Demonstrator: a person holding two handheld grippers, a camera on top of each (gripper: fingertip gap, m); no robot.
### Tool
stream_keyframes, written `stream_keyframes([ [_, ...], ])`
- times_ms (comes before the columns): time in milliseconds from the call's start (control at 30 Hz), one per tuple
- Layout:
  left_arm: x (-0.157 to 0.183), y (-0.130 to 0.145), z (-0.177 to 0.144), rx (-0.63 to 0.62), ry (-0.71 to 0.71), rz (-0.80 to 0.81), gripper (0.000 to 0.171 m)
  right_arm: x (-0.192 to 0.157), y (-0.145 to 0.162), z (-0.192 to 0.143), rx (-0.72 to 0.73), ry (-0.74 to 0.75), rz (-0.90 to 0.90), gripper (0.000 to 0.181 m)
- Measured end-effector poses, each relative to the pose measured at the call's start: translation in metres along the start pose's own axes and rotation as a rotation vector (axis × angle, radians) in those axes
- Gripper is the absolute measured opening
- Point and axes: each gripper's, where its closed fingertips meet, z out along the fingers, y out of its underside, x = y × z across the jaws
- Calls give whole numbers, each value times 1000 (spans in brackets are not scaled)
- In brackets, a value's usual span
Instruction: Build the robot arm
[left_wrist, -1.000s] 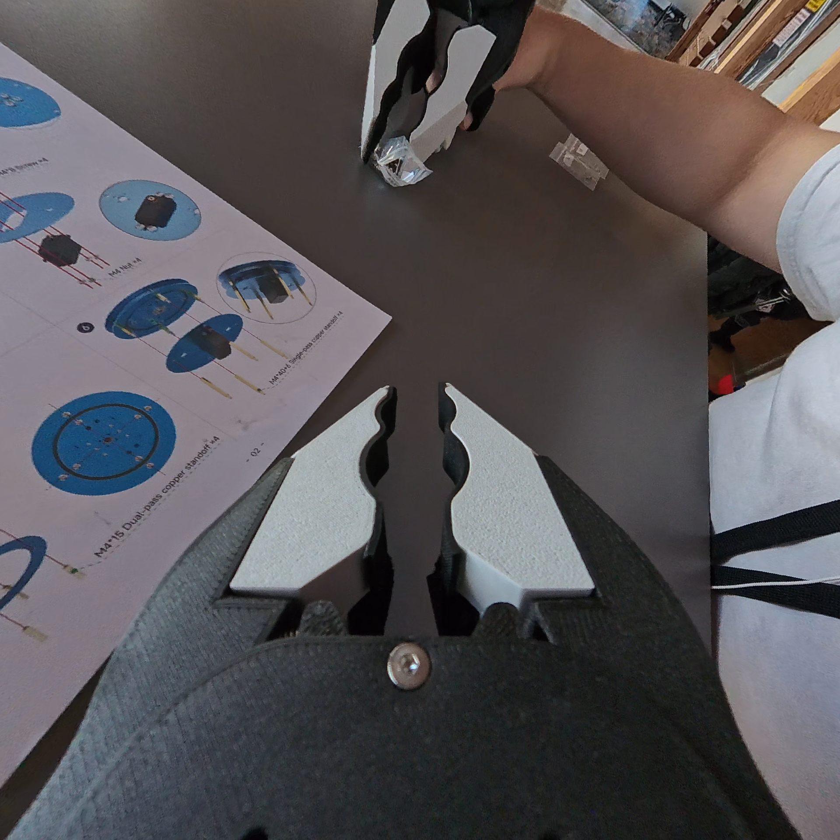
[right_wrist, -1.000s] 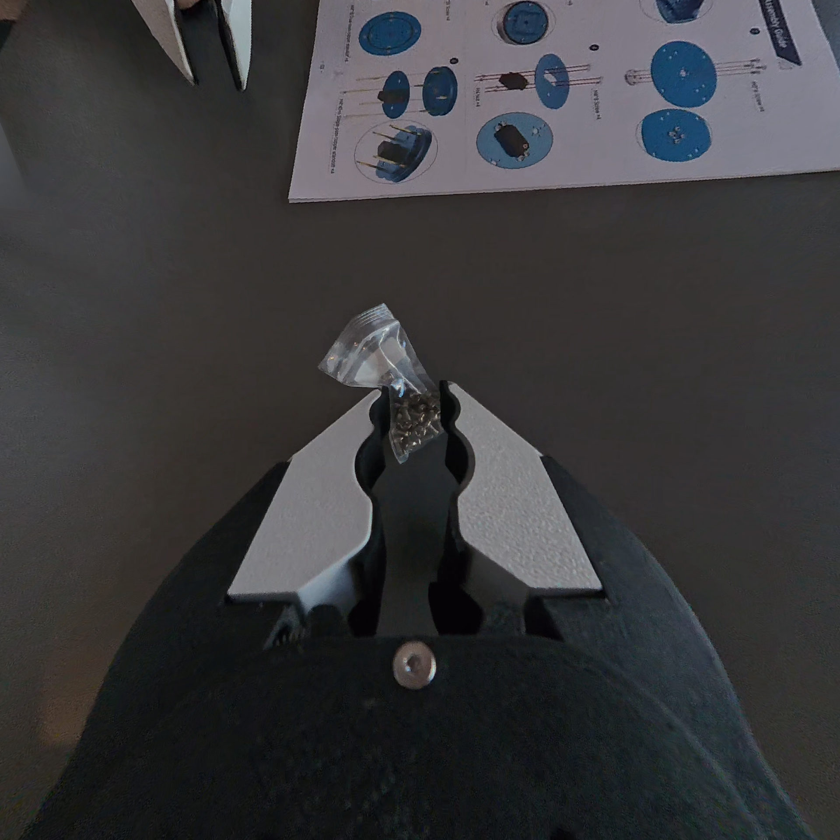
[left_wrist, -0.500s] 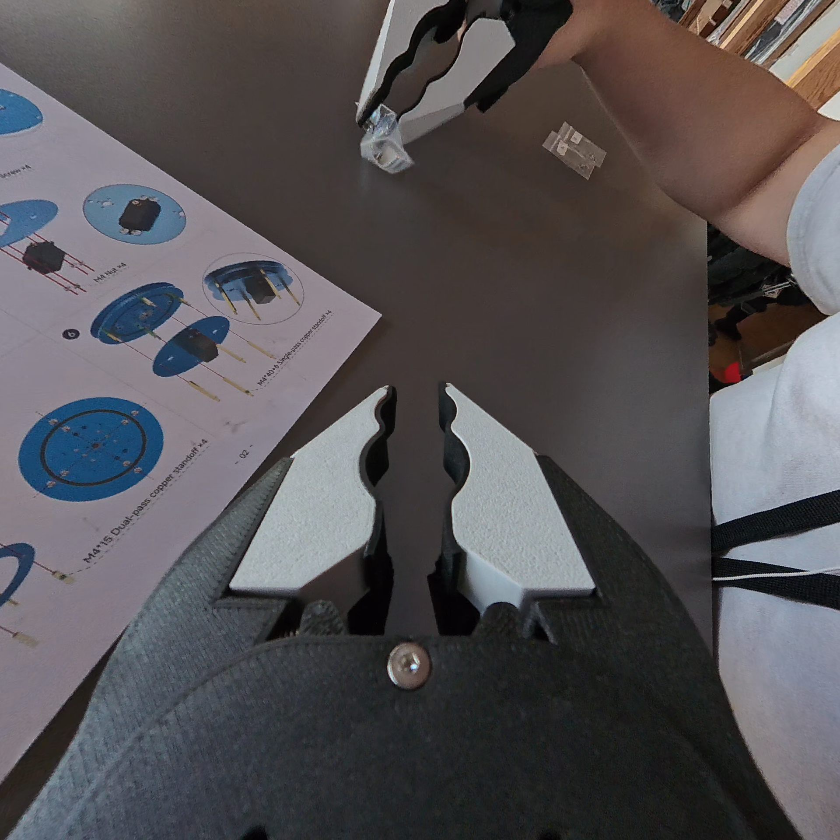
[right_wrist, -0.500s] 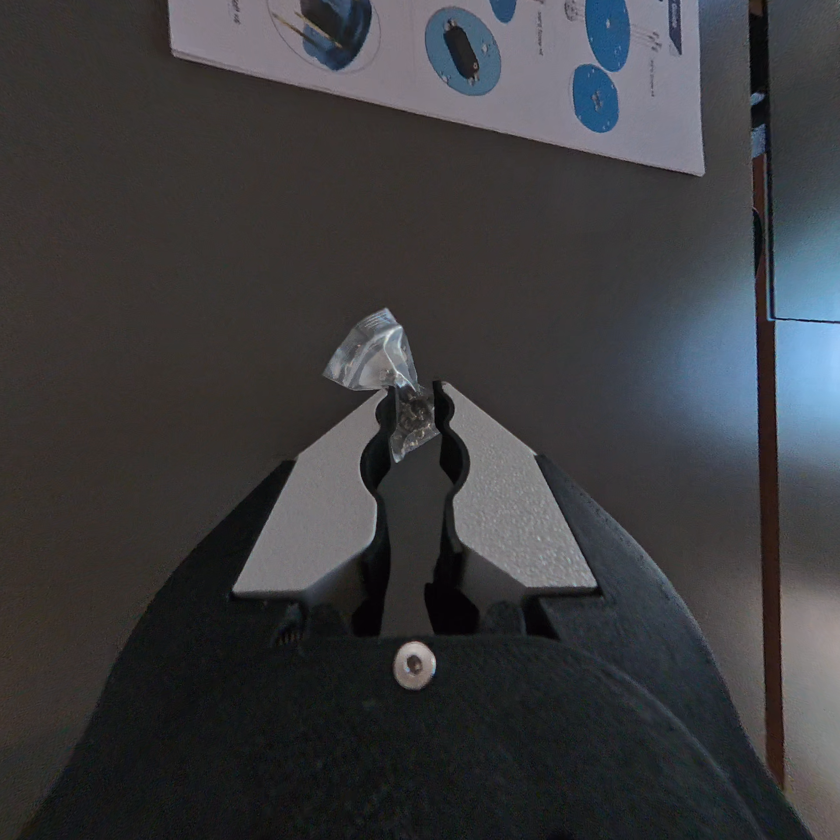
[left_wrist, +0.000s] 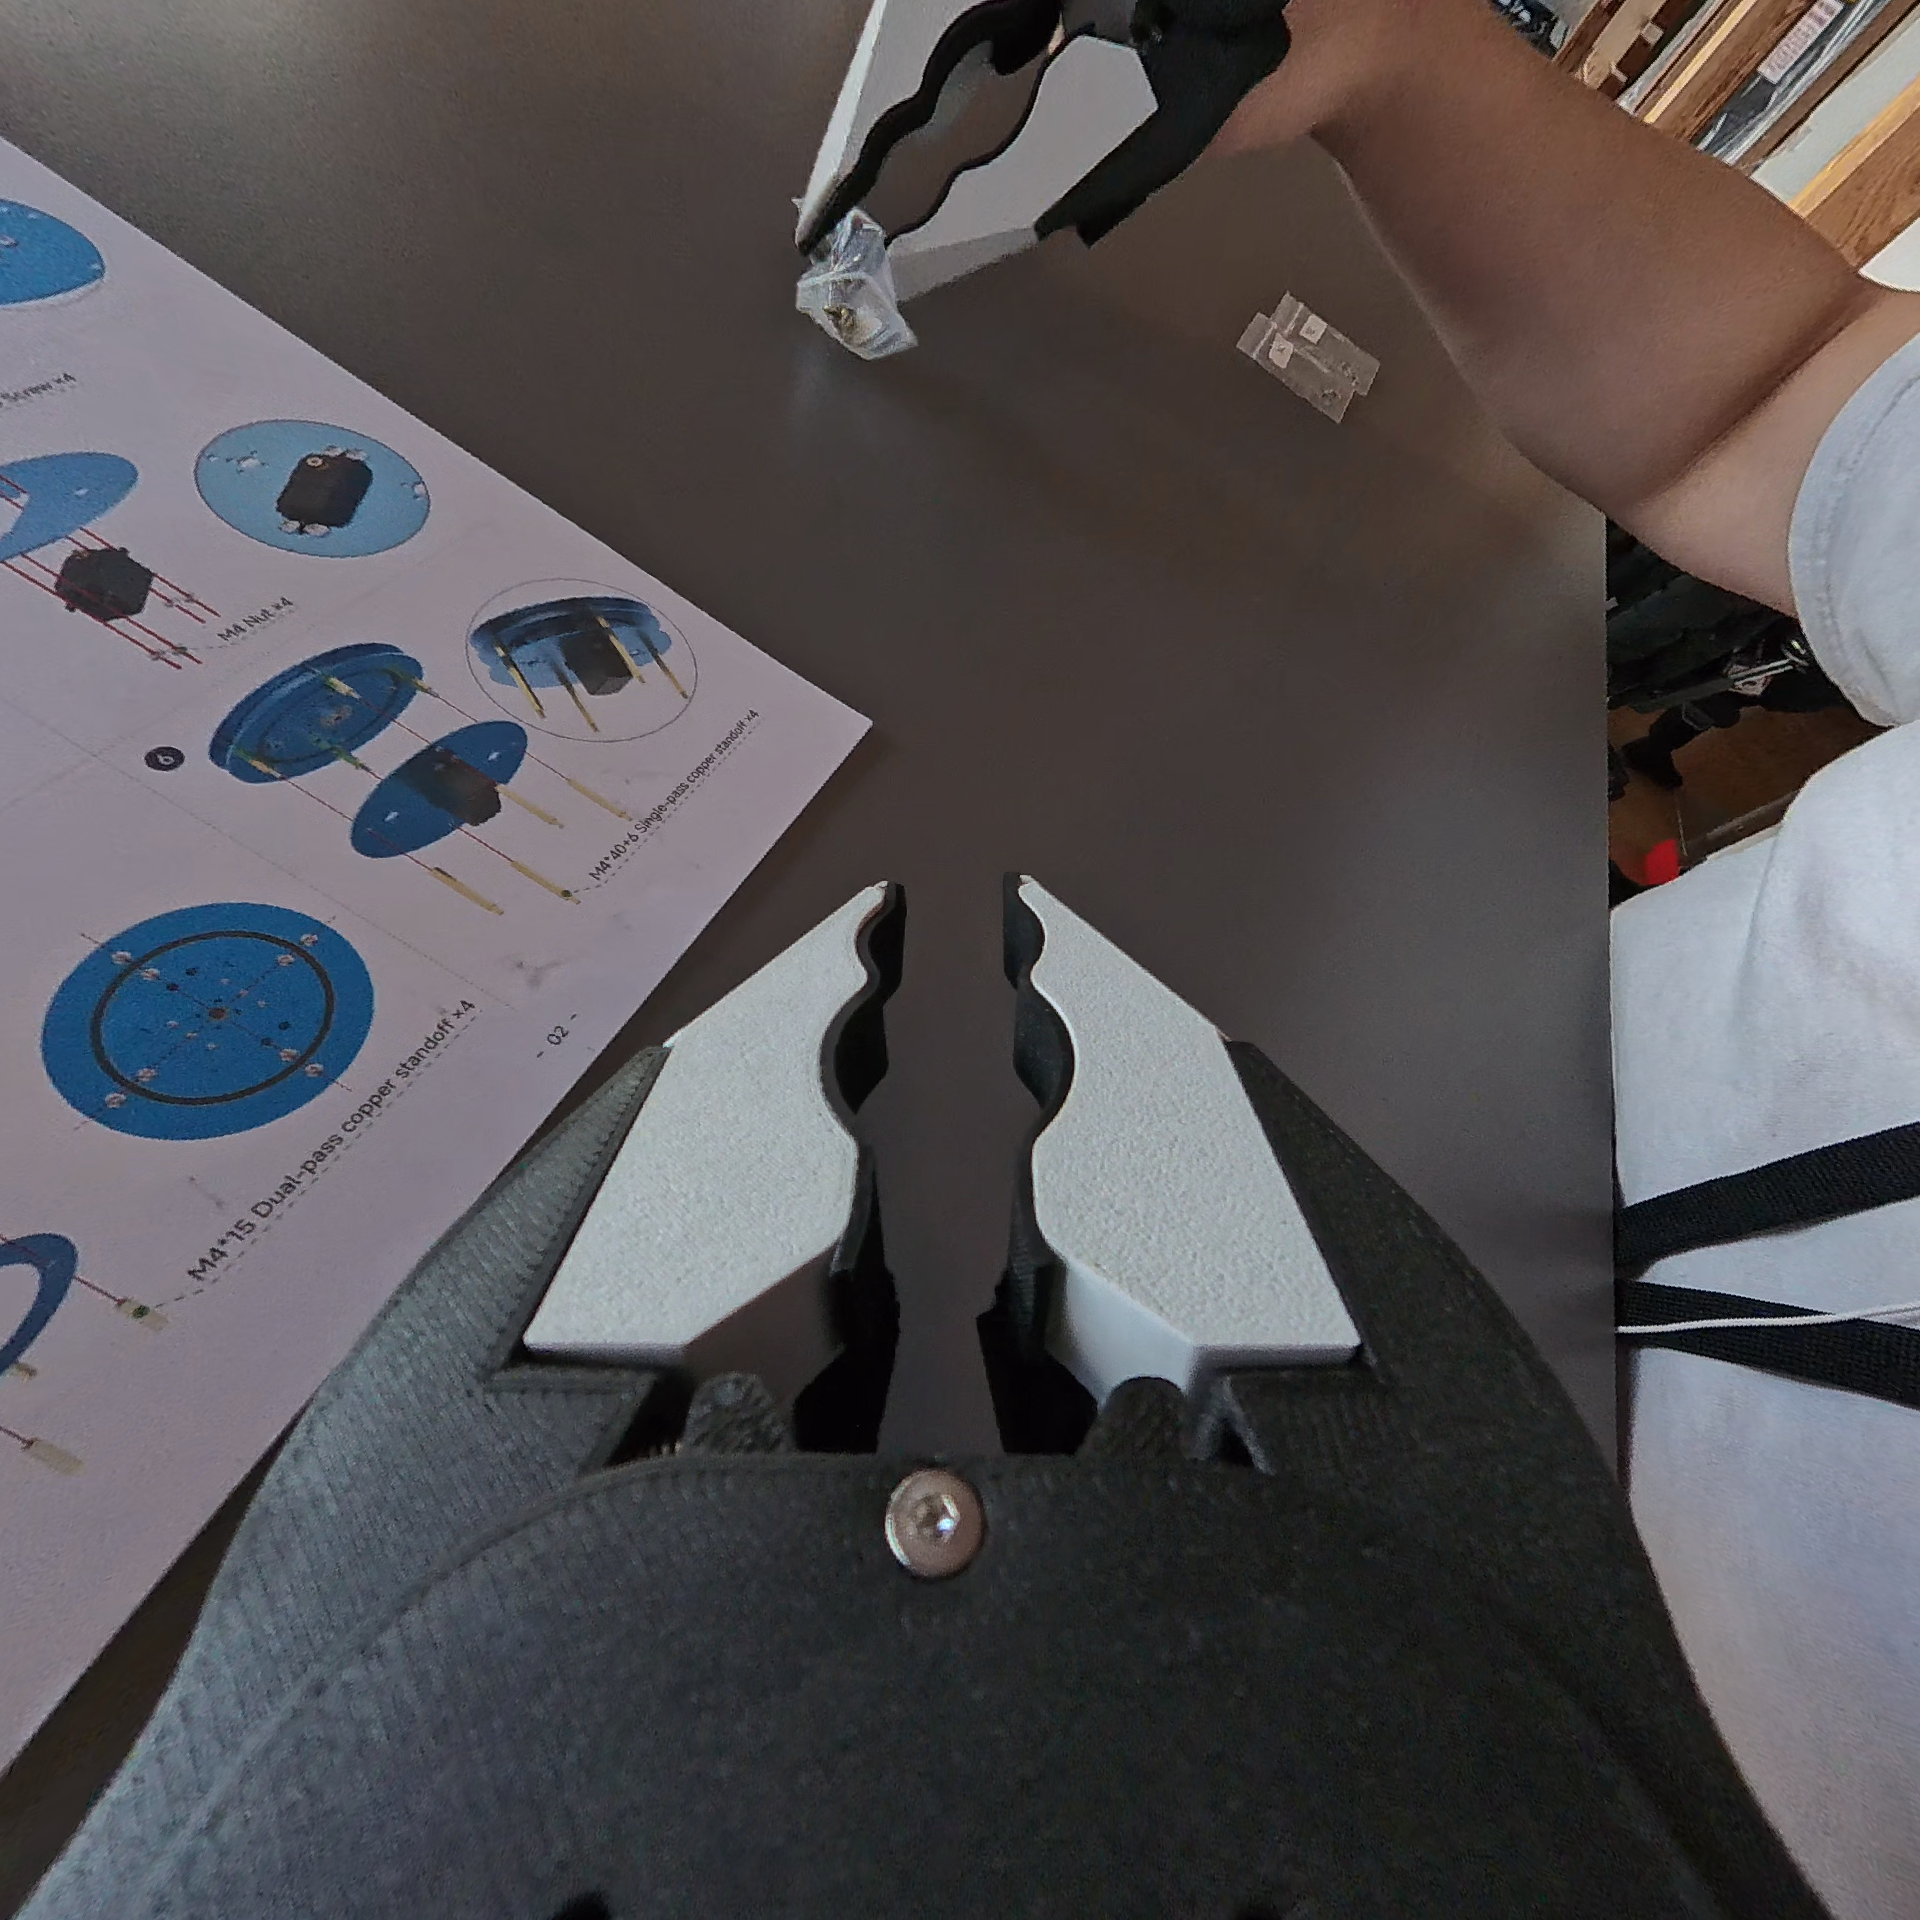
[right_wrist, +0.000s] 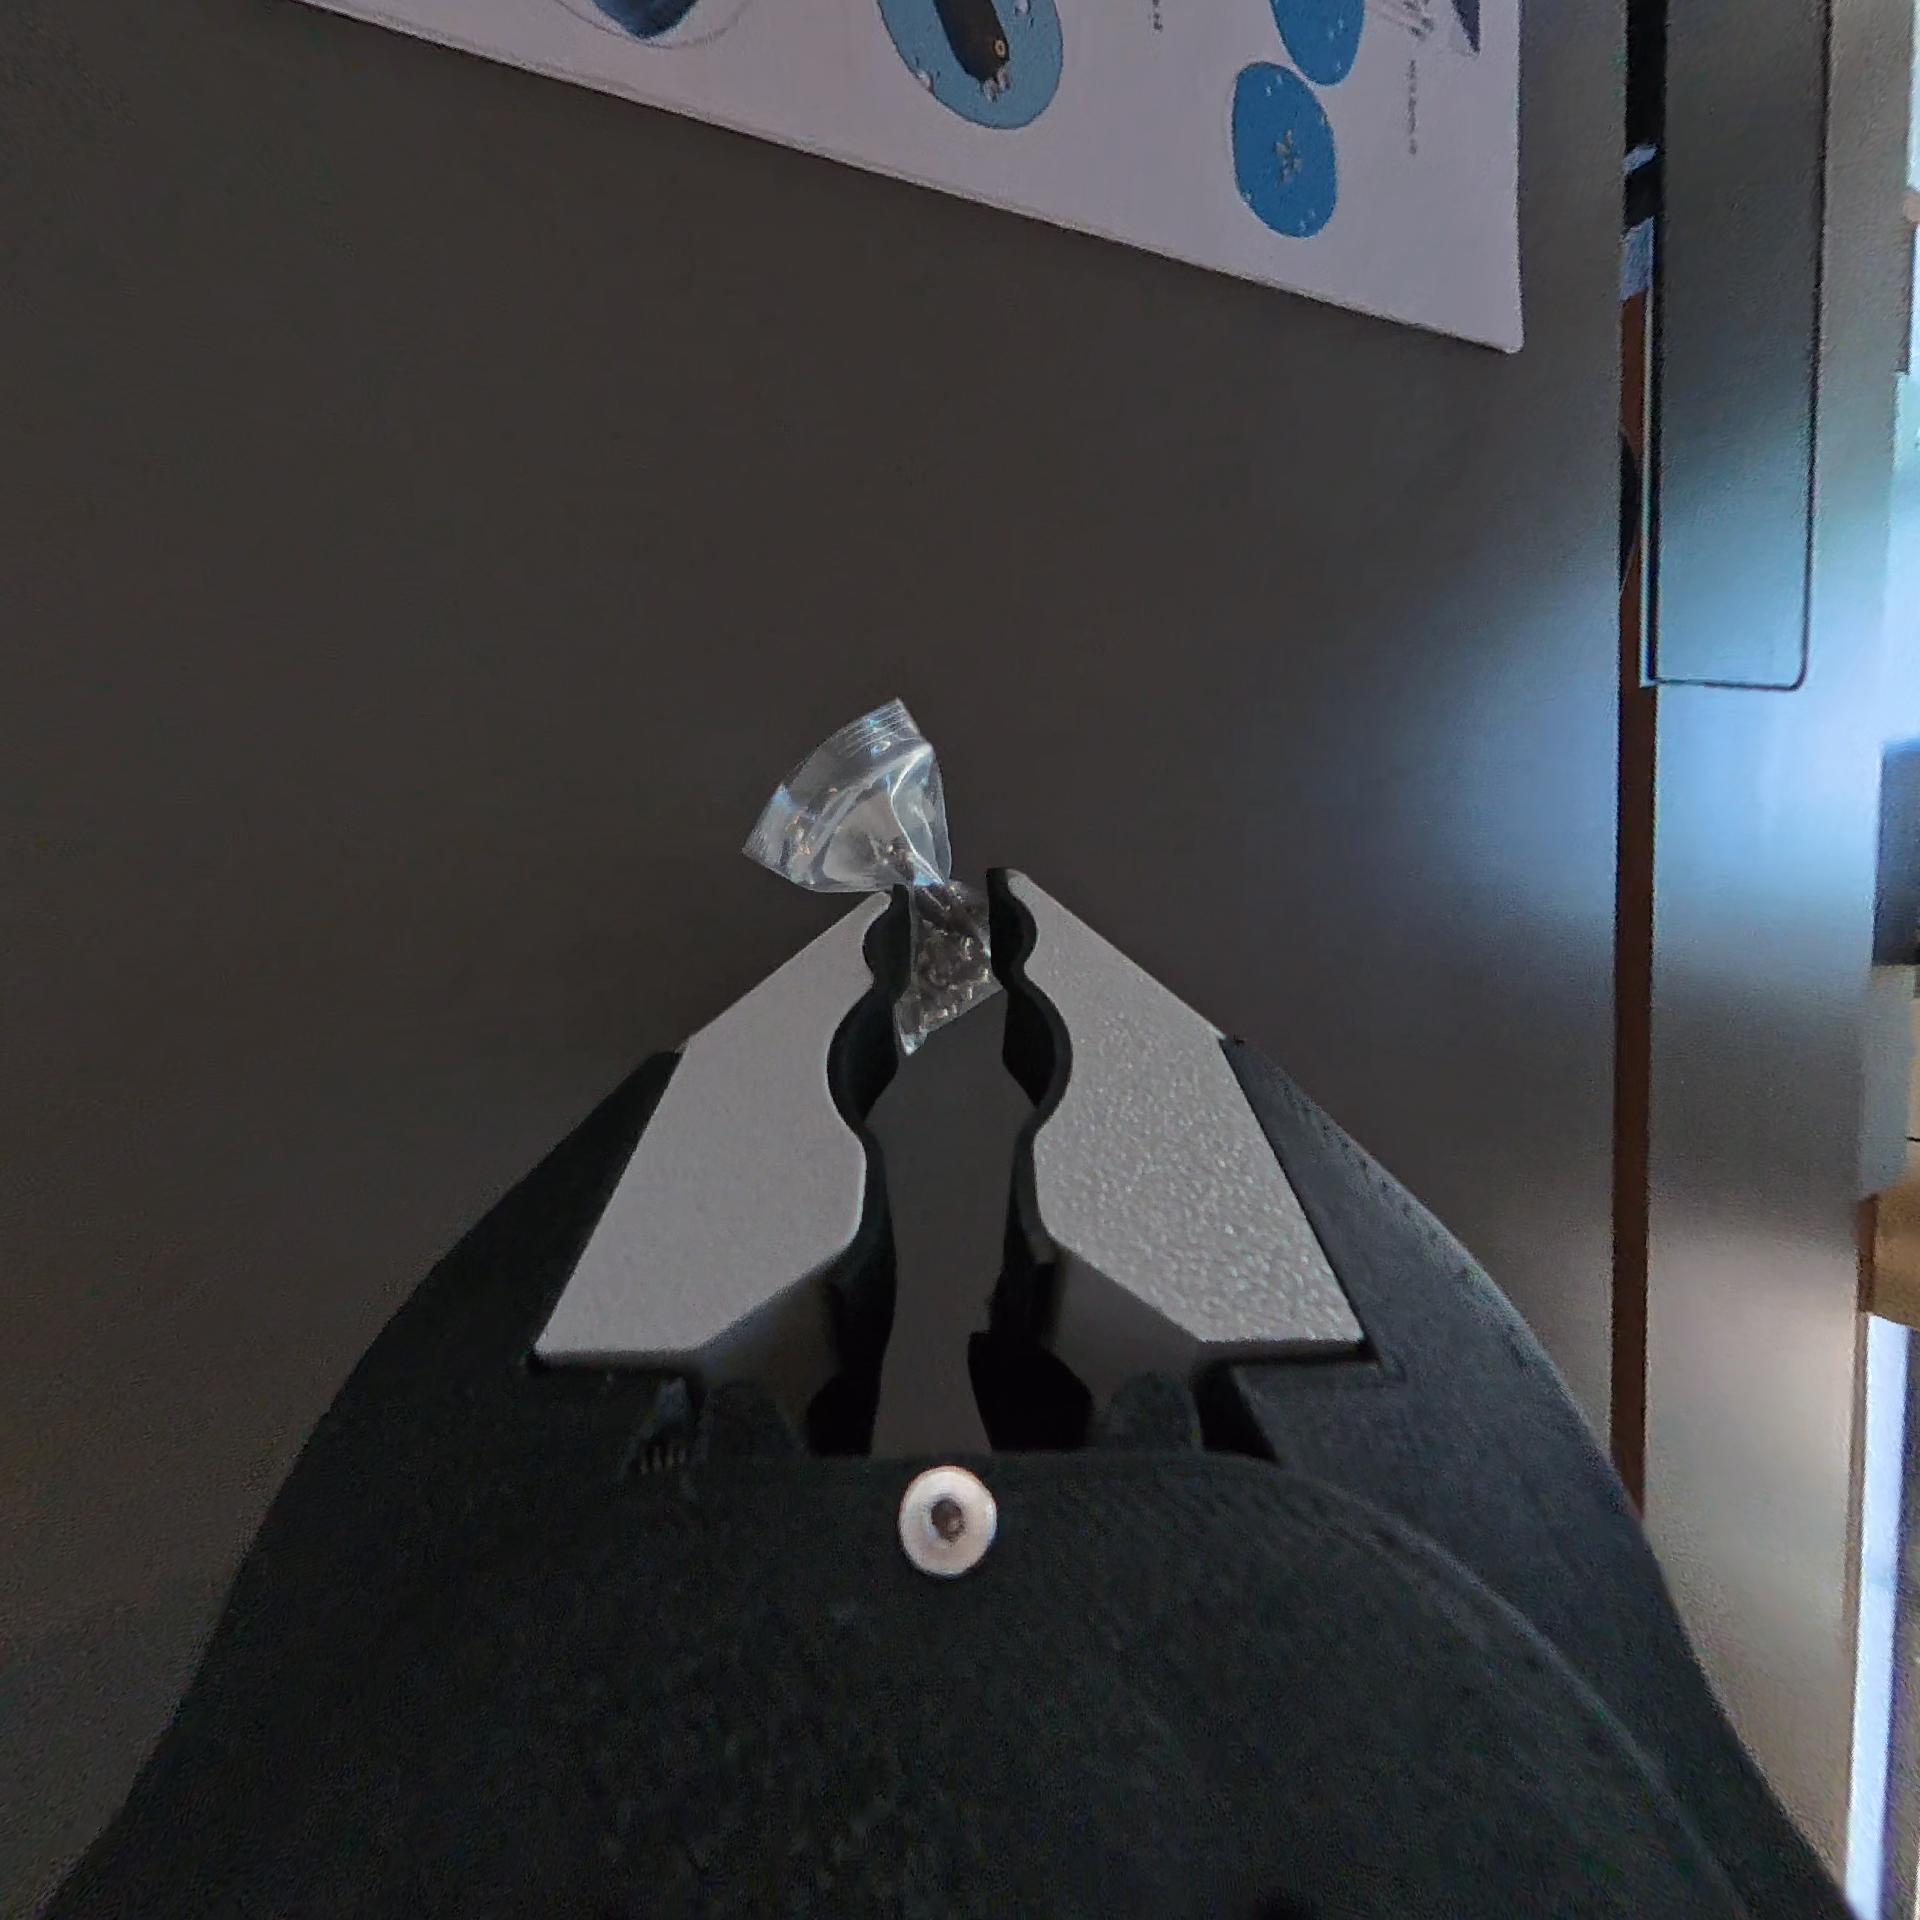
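My fingers (left_wrist: 748, 1132) are pale grey with a fine speckled grain, edged in black along their wavy inner sides, and set in a black ribbed housing with a silver screw (left_wrist: 932, 1525). The surface (left_wrist: 1143, 623) is plain dark brown-grey. Left of my fingers lies a white instruction sheet (left_wrist: 312, 831) printed with blue discs, black parts, red lines and gold-coloured pins. Beyond the sheet hangs a clear plastic bag (right_wrist: 873, 821) of dark metallic bits. My sleeve (left_wrist: 1860, 499) is white.

Instruction sheet (left_wrist: 343, 790) runs off my left edge, pics cut. Small metal bits in the clear bag (right_wrist: 940, 961) too tiny to ID. Flat packet (left_wrist: 1307, 355) far right: contents unclear.
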Motion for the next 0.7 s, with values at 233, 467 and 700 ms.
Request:
stream_keyframes([
  [233, -1, -1, -1, 6, -7, -3, 17, 4, 4, 3, -23, -3, 23, 14],
  [467, -1, -4, -4, 27, -19, 2, 20, 6, -7, 5, -31, 51, -48, 14],
  [700, 0, -4, -4, 19, -28, 21, 20, -22, -39, 2, 167, -135, 93, 13],
])
